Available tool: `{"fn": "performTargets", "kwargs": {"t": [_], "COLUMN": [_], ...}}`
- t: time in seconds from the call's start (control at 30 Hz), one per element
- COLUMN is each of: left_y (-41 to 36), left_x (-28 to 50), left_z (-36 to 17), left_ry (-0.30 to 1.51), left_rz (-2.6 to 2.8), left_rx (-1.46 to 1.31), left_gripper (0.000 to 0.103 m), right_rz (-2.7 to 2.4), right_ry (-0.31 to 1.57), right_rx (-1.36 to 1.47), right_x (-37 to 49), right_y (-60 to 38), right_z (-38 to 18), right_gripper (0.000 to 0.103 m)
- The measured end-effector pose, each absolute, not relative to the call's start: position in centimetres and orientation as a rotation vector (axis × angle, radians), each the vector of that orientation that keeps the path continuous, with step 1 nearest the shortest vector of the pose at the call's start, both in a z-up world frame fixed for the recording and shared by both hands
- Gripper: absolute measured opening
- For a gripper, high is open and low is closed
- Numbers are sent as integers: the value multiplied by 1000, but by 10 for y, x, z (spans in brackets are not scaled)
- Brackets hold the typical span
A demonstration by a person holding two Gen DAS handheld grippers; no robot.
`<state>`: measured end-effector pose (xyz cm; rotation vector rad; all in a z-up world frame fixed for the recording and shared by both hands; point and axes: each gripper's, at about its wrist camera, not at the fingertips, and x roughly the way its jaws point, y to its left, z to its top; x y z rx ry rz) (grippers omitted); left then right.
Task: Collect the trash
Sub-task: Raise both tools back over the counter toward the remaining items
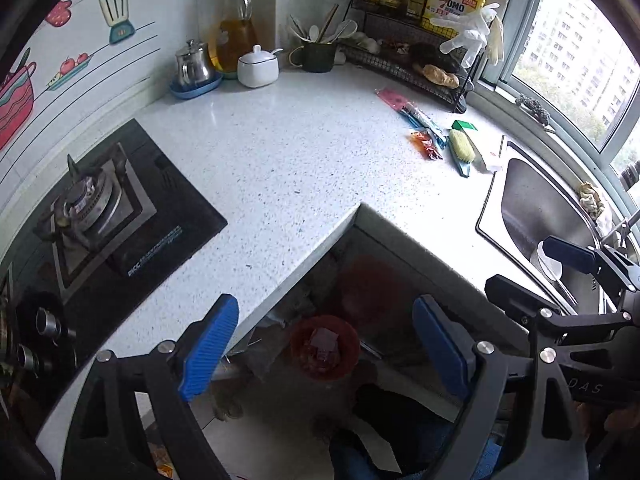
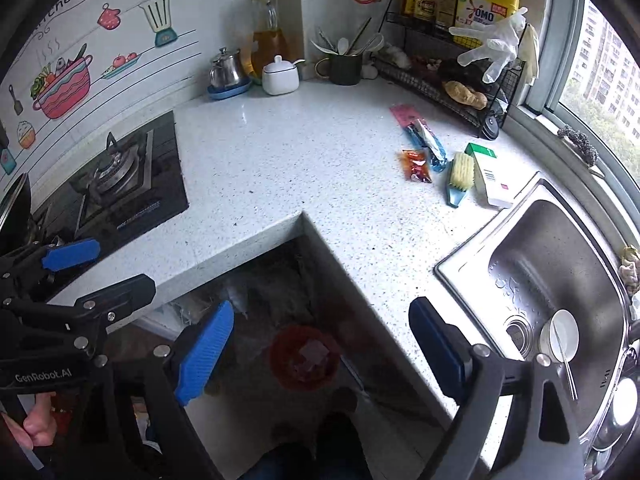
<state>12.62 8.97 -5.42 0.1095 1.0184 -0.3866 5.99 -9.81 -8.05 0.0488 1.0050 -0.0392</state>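
Observation:
Trash lies on the white counter near the sink: a pink wrapper [image 1: 393,99] [image 2: 403,114], a blue wrapper [image 1: 426,122] [image 2: 429,144], an orange-red sachet [image 1: 426,144] [image 2: 416,165] and a green-and-white box [image 1: 480,148] [image 2: 490,176]. A red bin [image 1: 323,346] [image 2: 304,357] with scraps inside stands on the floor below the counter corner. My left gripper [image 1: 324,350] is open and empty above the bin. My right gripper [image 2: 320,354] is open and empty, also above the bin. Each gripper shows at the edge of the other's view.
A scrub brush [image 1: 462,150] [image 2: 460,178] lies among the trash. A steel sink [image 1: 532,208] [image 2: 560,264] holds a bowl at right. A gas hob [image 1: 100,216] [image 2: 116,184] is at left. Jars, a cup of utensils and a wire rack [image 1: 408,52] line the back.

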Motion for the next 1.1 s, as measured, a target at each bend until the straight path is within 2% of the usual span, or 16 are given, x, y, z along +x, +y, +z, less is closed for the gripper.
{"fn": "performTargets", "kwargs": {"t": [0.43,0.8,1.1], "left_y": [2,-74,-114], "left_x": [227,311,360], "left_z": [-50,-84,-125], "left_ry": [1019,1088,1172], "left_rz": [-476,-503,-501], "left_rx": [184,209,257], "left_gripper": [88,88,88], "right_rz": [-144,-175,-133], "right_ry": [1006,1080,1189], "right_rx": [125,172,293], "right_x": [124,192,232], "right_y": [-179,-247,-284], "right_z": [-69,-96,-141], "right_gripper": [89,89,79]}}
